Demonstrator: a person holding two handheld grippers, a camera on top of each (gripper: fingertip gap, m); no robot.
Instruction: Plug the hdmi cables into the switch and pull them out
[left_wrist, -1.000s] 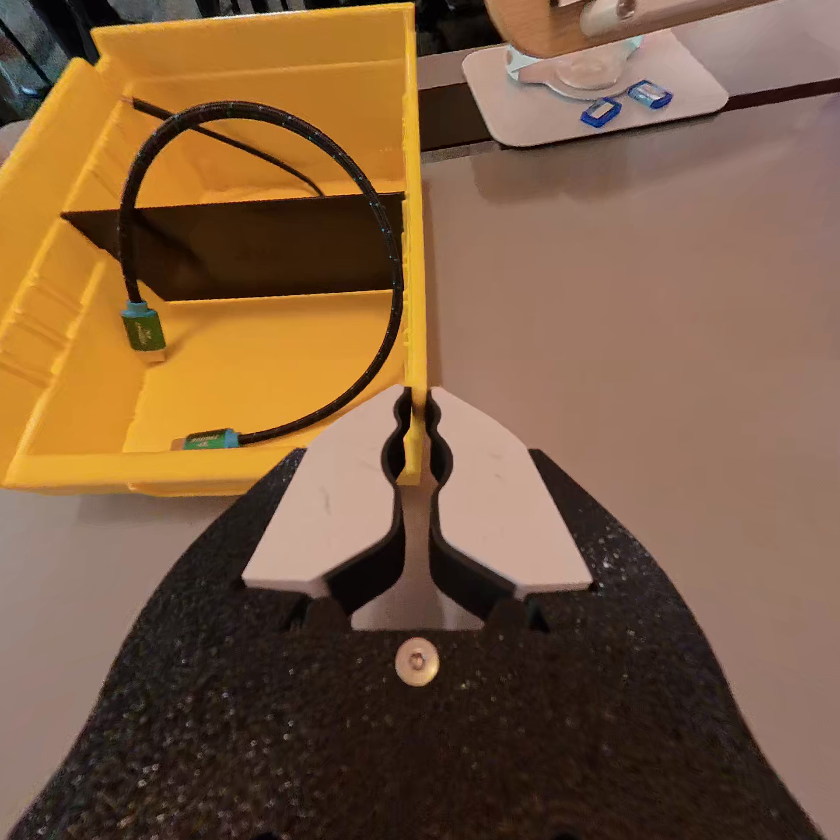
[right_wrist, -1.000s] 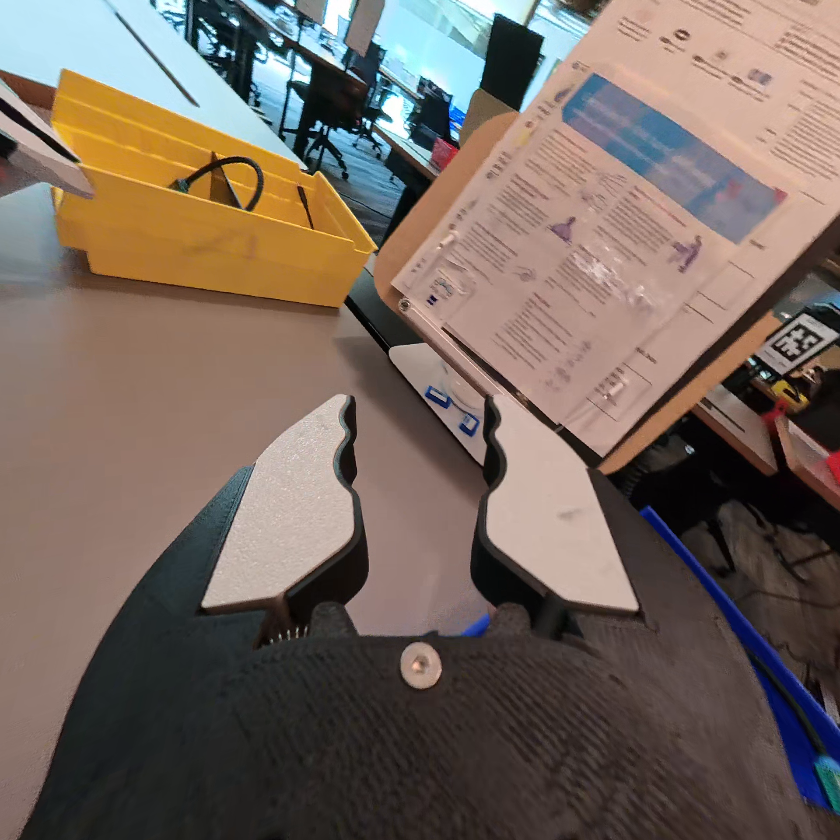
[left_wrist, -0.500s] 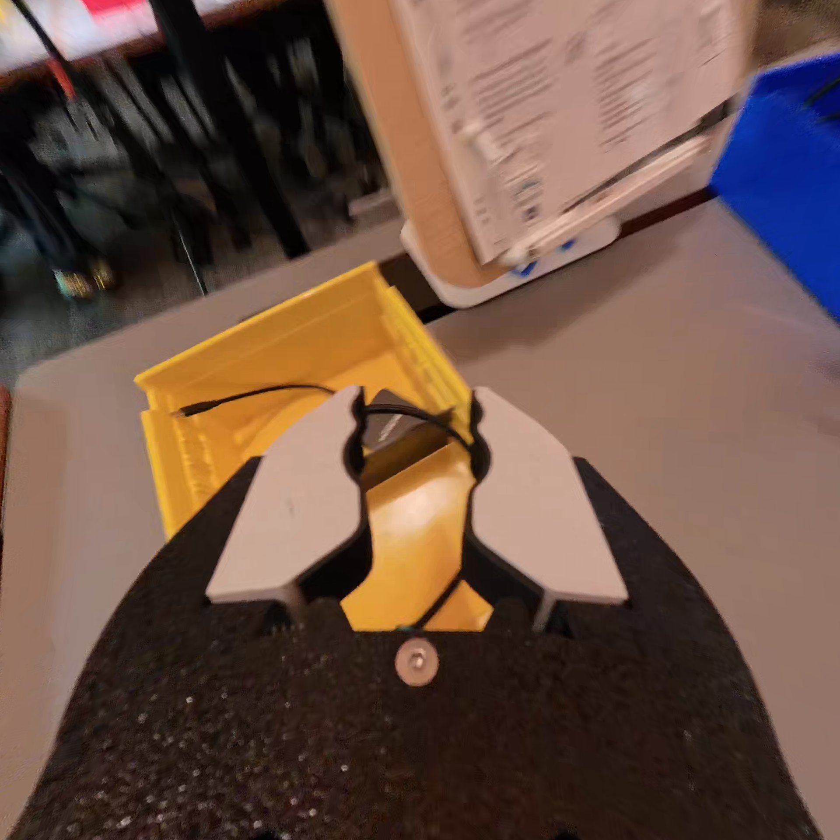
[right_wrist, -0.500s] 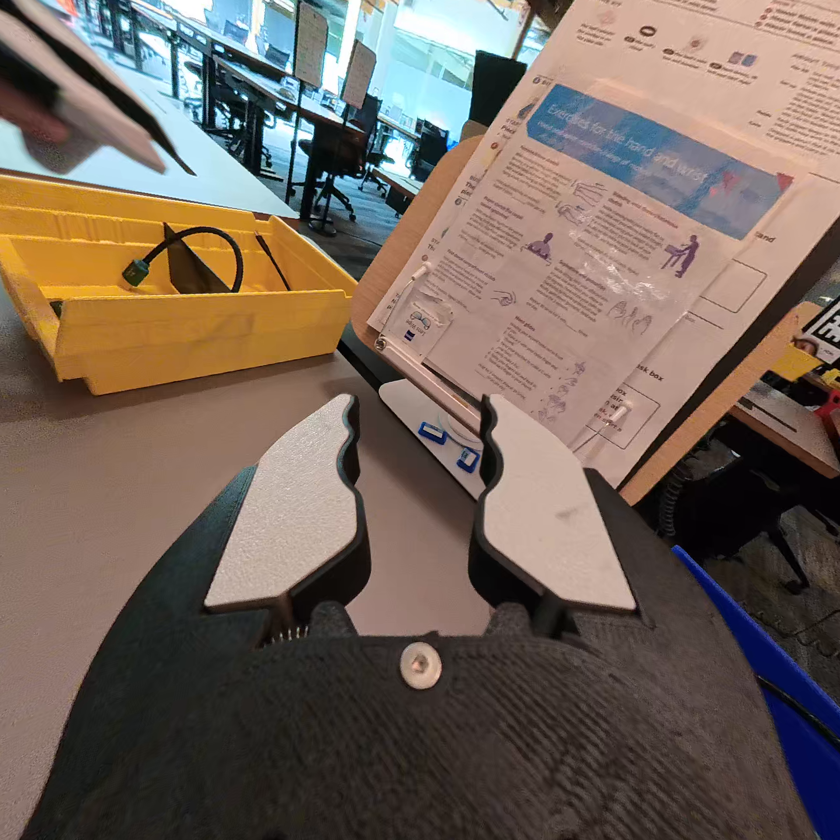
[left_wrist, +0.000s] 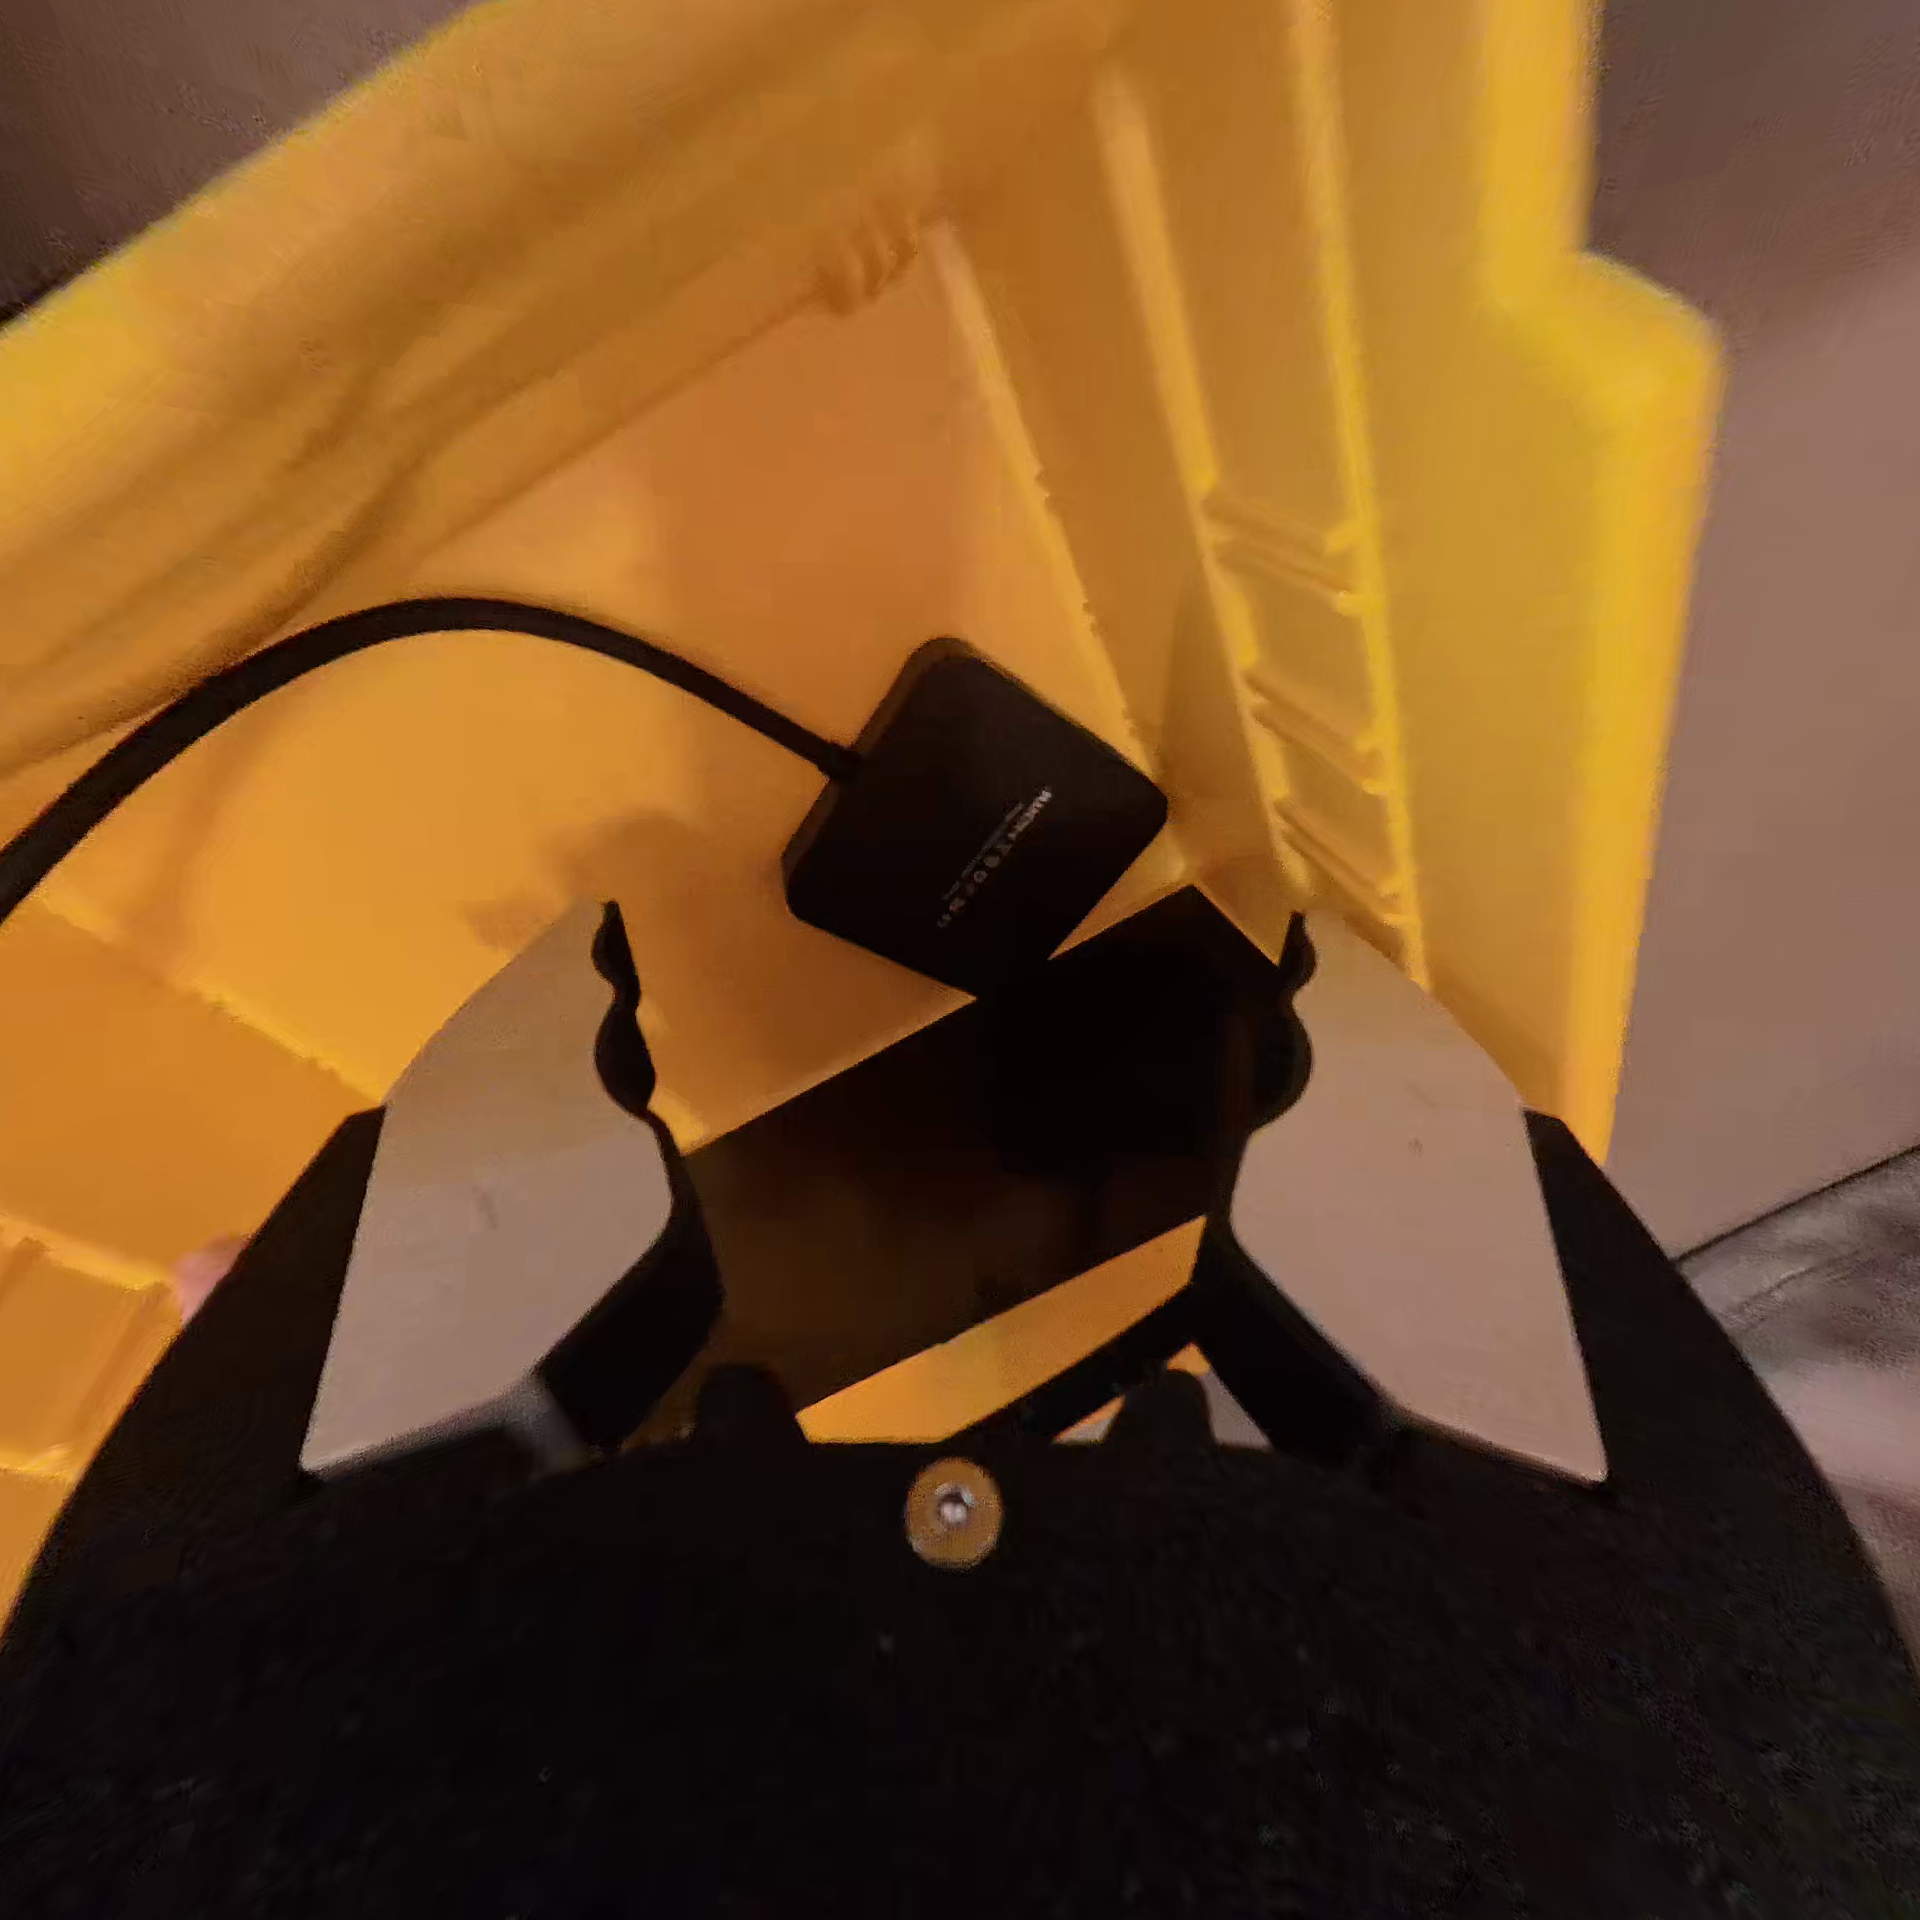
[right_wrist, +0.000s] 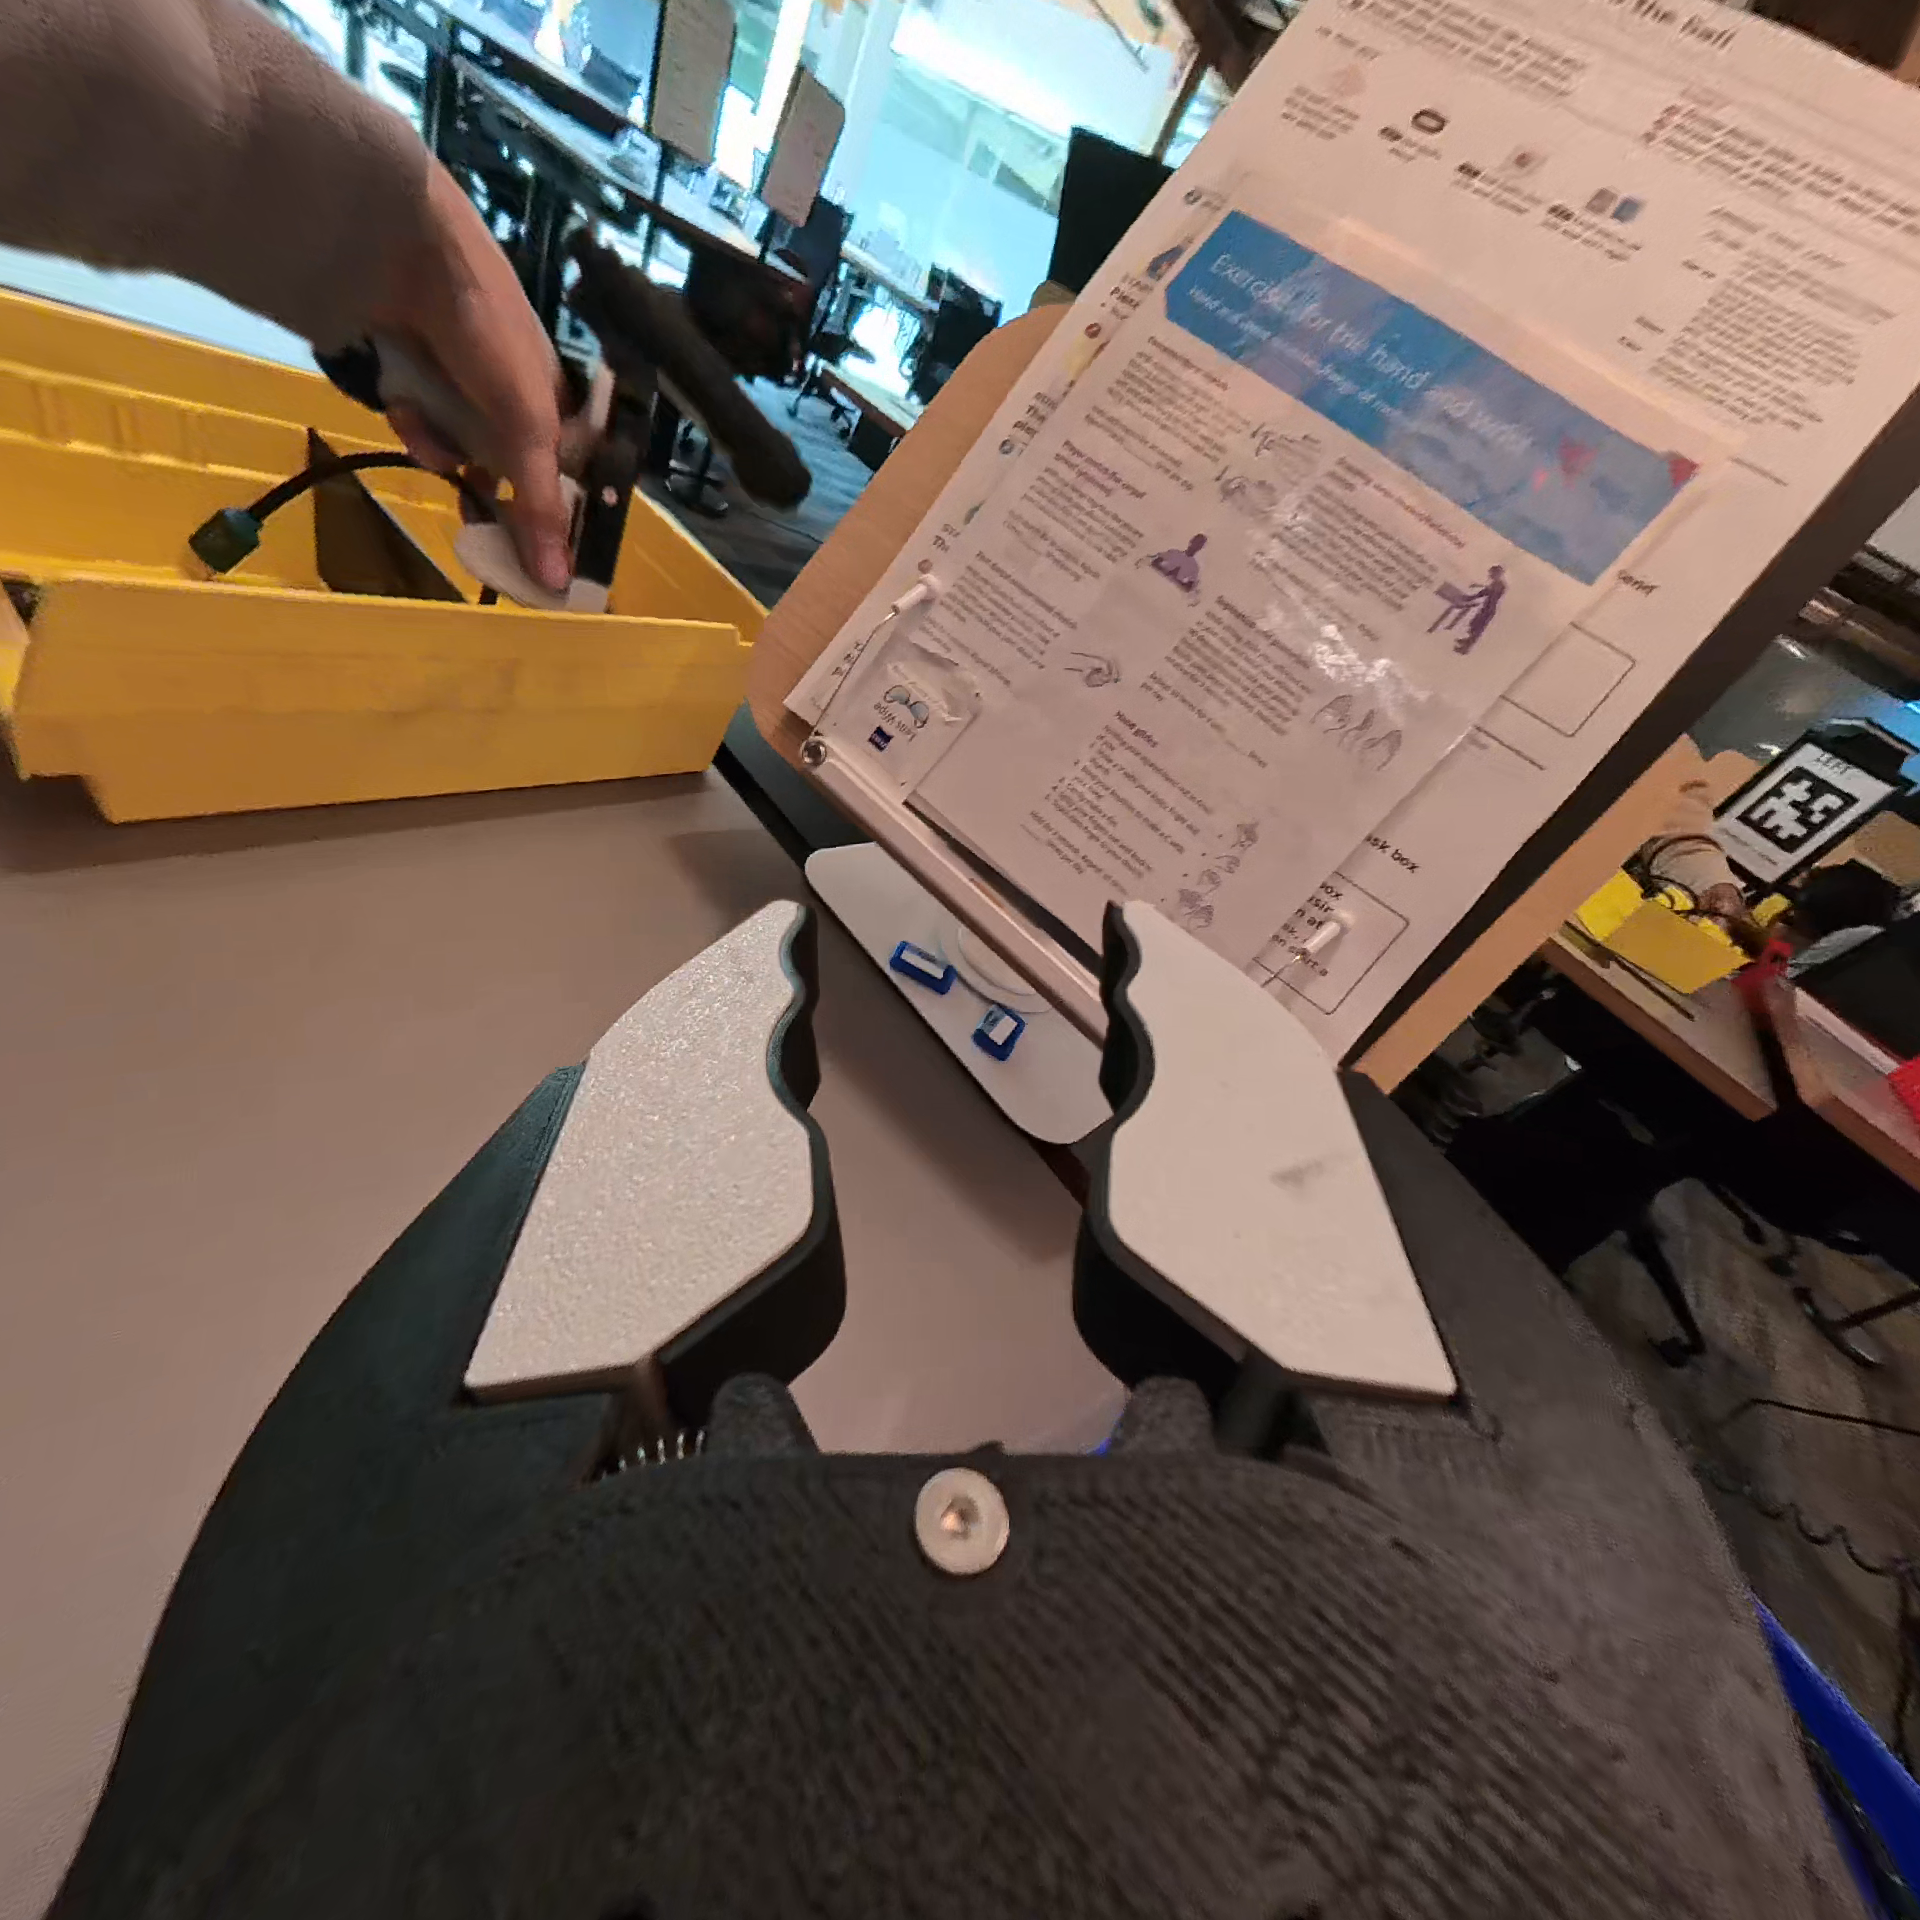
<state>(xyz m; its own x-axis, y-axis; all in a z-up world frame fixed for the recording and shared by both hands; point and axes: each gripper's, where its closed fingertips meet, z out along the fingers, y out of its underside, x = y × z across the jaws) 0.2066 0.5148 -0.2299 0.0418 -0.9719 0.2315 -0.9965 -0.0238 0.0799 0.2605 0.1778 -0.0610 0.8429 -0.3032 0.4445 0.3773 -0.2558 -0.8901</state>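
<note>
A matte grey-brown tabletop fronts an open office of desks. At ten o'clock in the right wrist view sits a yellow plastic divided bin; at two o'clock, a wooden document stand. The left gripper, jaws spread wide, hangs inside the bin above its black divider, near the flat black square switch by the ribbed wall. A braided green-tipped HDMI cable lies in the bin. The right gripper is spread, holding nothing, over bare table.

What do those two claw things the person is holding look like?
Both match. The left gripper and right gripper each have a rough black body, two pale grey flat fingers with wavy black inner edges, and a silver screw at the base. No cables or sleeves show.
</note>
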